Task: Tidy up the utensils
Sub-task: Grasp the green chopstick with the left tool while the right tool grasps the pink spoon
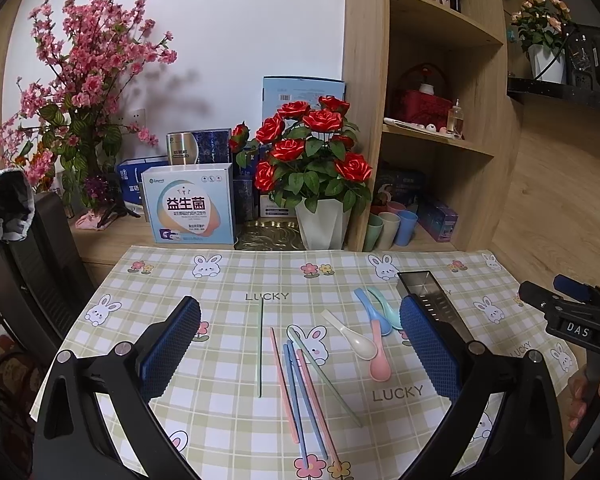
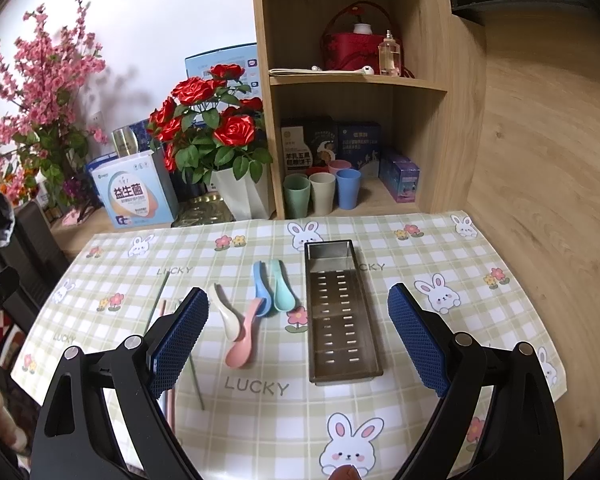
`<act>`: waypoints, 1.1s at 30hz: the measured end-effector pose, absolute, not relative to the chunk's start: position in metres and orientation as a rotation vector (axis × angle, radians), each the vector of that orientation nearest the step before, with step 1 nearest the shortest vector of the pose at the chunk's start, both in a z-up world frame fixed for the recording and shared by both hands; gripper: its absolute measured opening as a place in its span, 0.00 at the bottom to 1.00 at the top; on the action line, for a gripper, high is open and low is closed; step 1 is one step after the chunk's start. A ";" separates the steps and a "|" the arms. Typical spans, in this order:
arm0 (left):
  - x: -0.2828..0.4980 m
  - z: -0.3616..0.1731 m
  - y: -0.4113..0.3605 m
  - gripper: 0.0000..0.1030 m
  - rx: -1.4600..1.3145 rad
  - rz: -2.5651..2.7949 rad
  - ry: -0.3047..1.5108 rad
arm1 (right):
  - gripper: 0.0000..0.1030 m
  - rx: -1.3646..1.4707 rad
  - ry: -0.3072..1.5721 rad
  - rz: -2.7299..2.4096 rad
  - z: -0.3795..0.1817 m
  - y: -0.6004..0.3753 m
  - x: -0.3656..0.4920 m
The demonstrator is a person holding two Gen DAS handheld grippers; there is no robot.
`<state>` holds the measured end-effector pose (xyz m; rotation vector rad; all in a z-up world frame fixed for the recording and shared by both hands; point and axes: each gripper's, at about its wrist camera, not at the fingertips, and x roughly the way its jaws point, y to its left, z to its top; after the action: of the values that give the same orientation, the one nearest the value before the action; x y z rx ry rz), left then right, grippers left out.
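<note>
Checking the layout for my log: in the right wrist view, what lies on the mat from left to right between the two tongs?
White spoon → pink spoon → blue spoon → mint green spoon → metal utensil tray, nothing in it.

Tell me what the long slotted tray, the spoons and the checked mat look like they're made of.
The tray looks like brushed stainless steel: grey, with a dull sheen and punched slots in its floor. The spoons look like matte plastic or a similar moulded composite: uniform pastel colours, soft rounded edges, no glaze glare. The mat seems to be printed vinyl or oilcloth, lying flat with a slight sheen, though coated fabric is possible.
</note>
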<state>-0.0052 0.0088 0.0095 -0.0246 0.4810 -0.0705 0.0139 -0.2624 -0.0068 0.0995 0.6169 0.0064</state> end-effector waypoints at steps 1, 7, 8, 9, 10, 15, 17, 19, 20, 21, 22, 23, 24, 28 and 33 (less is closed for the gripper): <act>-0.004 0.009 0.010 0.95 -0.027 -0.073 0.483 | 0.86 0.101 0.619 0.007 -0.008 -0.261 0.014; 0.005 0.001 0.030 0.95 -0.042 -0.061 0.495 | 0.86 0.105 0.648 0.017 -0.020 -0.256 0.026; 0.008 -0.001 0.035 0.95 -0.044 -0.059 0.500 | 0.86 0.106 0.650 0.021 -0.023 -0.255 0.029; 0.010 -0.004 0.040 0.95 -0.050 -0.059 0.508 | 0.86 0.110 0.653 0.028 -0.027 -0.255 0.031; 0.014 -0.009 0.048 0.95 -0.062 -0.056 0.522 | 0.86 0.114 0.656 0.033 -0.029 -0.254 0.033; 0.035 -0.035 0.086 0.86 -0.167 -0.053 0.617 | 0.86 0.126 0.661 0.052 -0.046 -0.252 0.045; 0.046 -0.051 0.098 0.80 -0.185 -0.034 0.660 | 0.86 0.132 0.674 0.053 -0.055 -0.251 0.050; 0.059 -0.071 0.107 0.76 -0.198 -0.025 0.704 | 0.85 0.137 0.692 0.061 -0.065 -0.250 0.056; 0.065 -0.080 0.110 0.72 -0.201 -0.030 0.720 | 0.85 0.137 0.701 0.063 -0.069 -0.250 0.059; 0.071 -0.087 0.111 0.70 -0.201 -0.036 0.732 | 0.85 0.136 0.710 0.066 -0.074 -0.250 0.062; 0.078 -0.096 0.111 0.69 -0.199 -0.048 0.747 | 0.85 0.136 0.716 0.068 -0.076 -0.250 0.065; 0.088 -0.107 0.110 0.67 -0.190 -0.068 0.765 | 0.85 0.136 0.721 0.068 -0.080 -0.250 0.067; 0.100 -0.118 0.108 0.66 -0.178 -0.086 0.780 | 0.85 0.137 0.727 0.069 -0.084 -0.250 0.069; 0.145 -0.162 0.098 0.55 -0.121 -0.130 0.858 | 0.85 0.140 0.755 0.065 -0.097 -0.254 0.081; 0.193 -0.211 0.086 0.39 -0.072 -0.158 0.986 | 0.85 0.149 0.781 0.053 -0.111 -0.262 0.090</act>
<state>0.1925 0.0864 -0.2112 -0.0718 0.9855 -0.1580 0.0896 -0.2616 -0.1105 0.1485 0.7807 0.0526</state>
